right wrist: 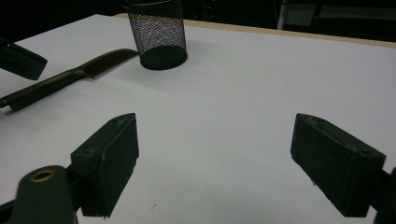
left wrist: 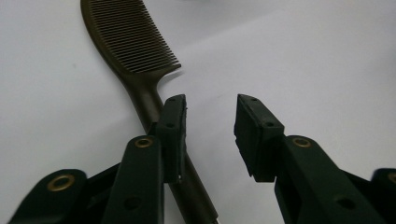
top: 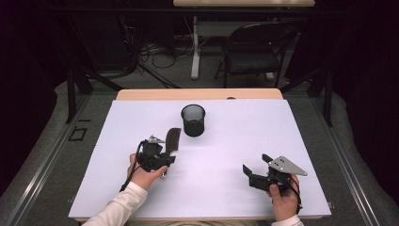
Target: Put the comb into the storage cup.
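Nearest the person, the right gripper (top: 258,170) rests low over the white sheet (top: 235,141), jaws wide apart with nothing between them and bare sheet ahead. The left gripper (top: 162,153) sits further in. Its jaws are parted, and the comb (left wrist: 140,65) lies flat on the sheet under the left-hand jaw, handle running beneath that pad rather than between the two. No pad presses on it.

Risk: closing from this position would likely pinch only air or skid the thin handle sideways, since it lies off-centre to the gap. A flat, slim handle on a smooth sheet also gives little edge to get under.

Beyond the comb's teeth stands the mesh cup (top: 193,119), upright and near but not touching. A lifted comb swung carelessly could tip it.

Room: open sheet on all sides of the cup; the table's (top: 197,94) far wooden edge lies just behind it.
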### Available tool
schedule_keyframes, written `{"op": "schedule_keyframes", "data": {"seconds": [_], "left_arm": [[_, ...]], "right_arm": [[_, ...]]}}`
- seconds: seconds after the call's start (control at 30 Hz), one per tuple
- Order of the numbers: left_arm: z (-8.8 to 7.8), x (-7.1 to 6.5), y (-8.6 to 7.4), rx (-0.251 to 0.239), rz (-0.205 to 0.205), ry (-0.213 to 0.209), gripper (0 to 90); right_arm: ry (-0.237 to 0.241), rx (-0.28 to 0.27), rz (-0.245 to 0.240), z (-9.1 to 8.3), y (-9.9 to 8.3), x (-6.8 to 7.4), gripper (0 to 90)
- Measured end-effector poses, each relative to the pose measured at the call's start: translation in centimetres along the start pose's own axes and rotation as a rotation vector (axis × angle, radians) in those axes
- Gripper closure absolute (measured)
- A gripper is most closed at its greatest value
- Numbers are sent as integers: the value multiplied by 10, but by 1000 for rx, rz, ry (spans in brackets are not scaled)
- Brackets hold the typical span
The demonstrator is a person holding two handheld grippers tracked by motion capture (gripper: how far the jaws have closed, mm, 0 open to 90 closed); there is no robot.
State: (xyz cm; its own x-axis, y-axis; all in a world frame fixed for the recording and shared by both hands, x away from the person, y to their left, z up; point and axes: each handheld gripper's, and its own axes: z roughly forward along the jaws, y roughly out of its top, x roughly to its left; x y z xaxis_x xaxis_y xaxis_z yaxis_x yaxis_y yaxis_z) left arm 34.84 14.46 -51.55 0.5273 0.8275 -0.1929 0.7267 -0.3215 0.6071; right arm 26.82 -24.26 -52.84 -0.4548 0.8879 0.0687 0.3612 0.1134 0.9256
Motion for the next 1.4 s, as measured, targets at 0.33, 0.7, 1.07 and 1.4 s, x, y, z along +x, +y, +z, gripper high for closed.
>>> {"op": "schedule_keyframes", "data": {"seconds": [0.33,0.7,1.07,1.4], "left_arm": [[-2,4,8,41,-38,12,456],[0,11,15,120,-102,24,322],[2,19,24,187,-156,52,261],[2,23,28,203,-171,61,310]], "right_arm": [[-1,2,-3,0,0,0,151],[-1,2,-3,0,0,0,151],[1,7,-6,1,0,0,151],[1,8,-6,1,-1,0,151]]}}
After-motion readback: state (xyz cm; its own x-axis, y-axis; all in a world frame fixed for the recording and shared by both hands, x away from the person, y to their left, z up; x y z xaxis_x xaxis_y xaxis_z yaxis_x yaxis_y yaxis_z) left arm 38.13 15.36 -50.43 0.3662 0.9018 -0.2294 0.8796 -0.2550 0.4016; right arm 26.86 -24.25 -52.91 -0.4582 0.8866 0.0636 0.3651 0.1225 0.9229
